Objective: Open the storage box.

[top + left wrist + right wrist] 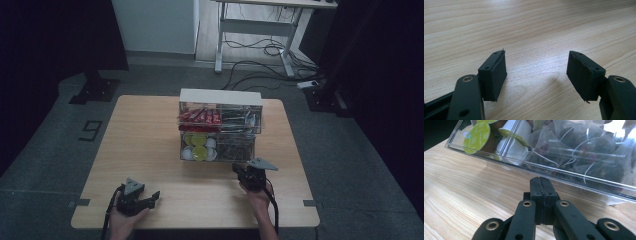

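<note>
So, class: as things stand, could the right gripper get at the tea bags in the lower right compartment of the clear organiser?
Probably not yet. The right gripper sits shut right in front of the tea bags, but the organiser's clear front wall stands between them.

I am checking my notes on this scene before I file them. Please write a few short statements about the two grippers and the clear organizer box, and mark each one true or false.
1. The right gripper has its jaws pressed together with nothing between them. True.
2. The left gripper is clamped on a capsule. False: its jaws stand apart over bare table.
3. The clear organizer box stands near the middle of the table. True.
4. The green-lidded capsules lie loose on the table. False: they are inside the box.
5. The tea bags sit in the compartment in front of the right gripper. True.
</note>
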